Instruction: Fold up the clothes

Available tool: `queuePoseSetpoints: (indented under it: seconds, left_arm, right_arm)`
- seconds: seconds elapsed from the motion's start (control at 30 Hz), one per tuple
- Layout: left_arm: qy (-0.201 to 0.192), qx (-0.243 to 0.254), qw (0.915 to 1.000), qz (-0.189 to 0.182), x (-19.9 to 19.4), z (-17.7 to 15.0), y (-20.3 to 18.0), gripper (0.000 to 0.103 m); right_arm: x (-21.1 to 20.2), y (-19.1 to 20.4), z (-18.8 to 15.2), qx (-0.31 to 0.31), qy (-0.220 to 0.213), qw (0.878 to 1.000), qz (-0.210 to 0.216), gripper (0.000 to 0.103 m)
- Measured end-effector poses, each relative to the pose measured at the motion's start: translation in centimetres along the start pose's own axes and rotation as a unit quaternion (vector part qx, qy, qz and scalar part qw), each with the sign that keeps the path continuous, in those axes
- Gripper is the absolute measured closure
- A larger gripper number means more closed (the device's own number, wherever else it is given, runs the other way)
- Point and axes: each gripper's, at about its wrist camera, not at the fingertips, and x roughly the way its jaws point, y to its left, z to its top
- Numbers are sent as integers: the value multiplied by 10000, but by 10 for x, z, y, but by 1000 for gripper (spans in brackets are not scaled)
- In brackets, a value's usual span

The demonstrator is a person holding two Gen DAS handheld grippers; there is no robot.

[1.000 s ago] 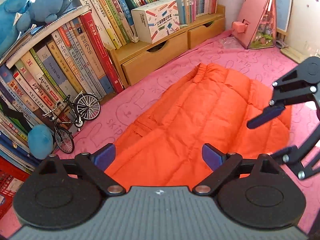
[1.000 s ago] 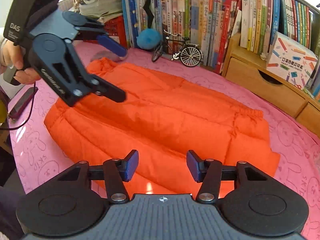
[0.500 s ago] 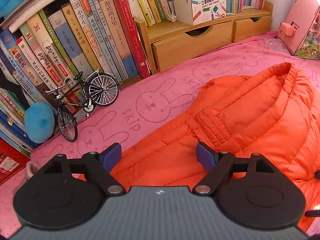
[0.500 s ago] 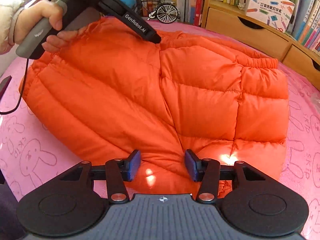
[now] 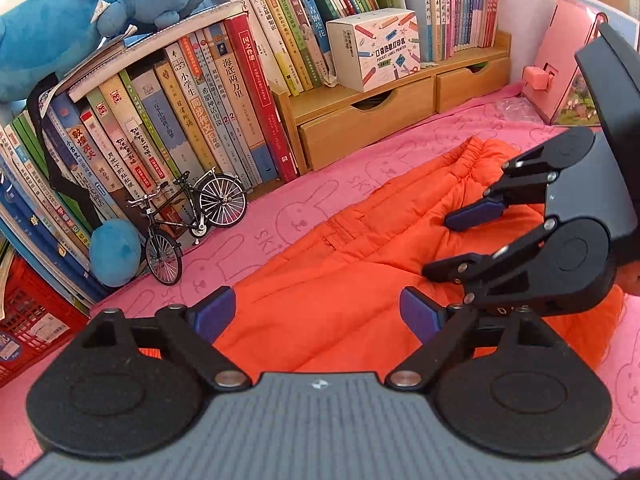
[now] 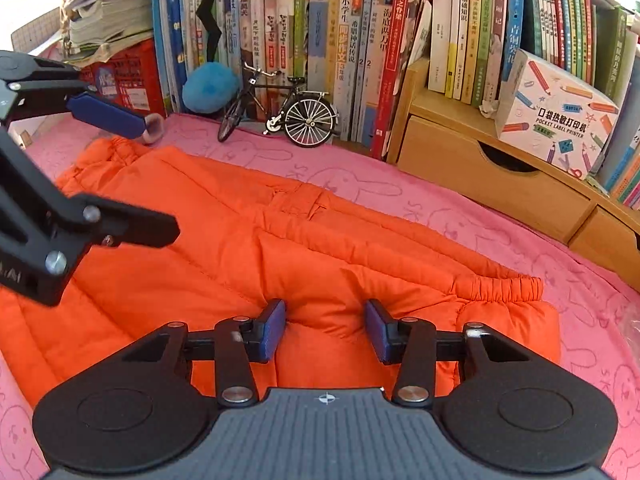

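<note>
A: Where is the jacket (image 6: 280, 248)?

B: It lies flat on the pink cloth (image 6: 460, 216) that covers the bench, in front of the books (image 5: 192, 120). One elastic cuff (image 6: 500, 284) points toward the wooden drawers (image 6: 480, 172), and the other gathered end is on the far side, near the red crate (image 6: 128, 80).

A: And the left tongs (image 5: 316, 314)?

B: Wide, and the jaws are opening. They hover over the jacket's near edge. Orange fabric shows in the gap, but the blue pads (image 5: 216, 310) press on nothing.

A: The right tongs (image 6: 326, 330)?

B: Narrower, and closing. A raised fold of the jacket bulges up between the pads (image 6: 272, 328). Whether they already pinch it, I cannot tell; a gap still shows on each side of the fold.

A: How do the two stand to each other?

B: Close. In the left wrist view the right tongs reach in from the right, over the jacket's middle. In the right wrist view the left tongs come in from the left.

A: Anything else nearby?

B: A small model bicycle (image 5: 192, 224) stands against the books, just beside a blue plush ball (image 5: 116, 252). A printer box (image 5: 376, 48) sits atop the drawers.
</note>
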Motion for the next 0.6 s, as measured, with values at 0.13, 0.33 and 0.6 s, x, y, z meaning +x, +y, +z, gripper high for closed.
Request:
queuePoseSetpoints:
  seconds: [0.13, 0.33, 0.6]
  left_arm:
    - [64, -472, 9981, 393, 22, 10, 9, 14]
    - [190, -1030, 9845, 1405, 52, 7, 27, 10]
    - [-233, -264, 9804, 1937, 54, -16, 13, 0]
  right_arm:
    - [1, -5, 11, 214, -134, 9997, 7, 57]
    - [-7, 6, 8, -39, -762, 9930, -907, 30]
    - [13, 71, -21, -2544, -1821, 9276, -2042, 11]
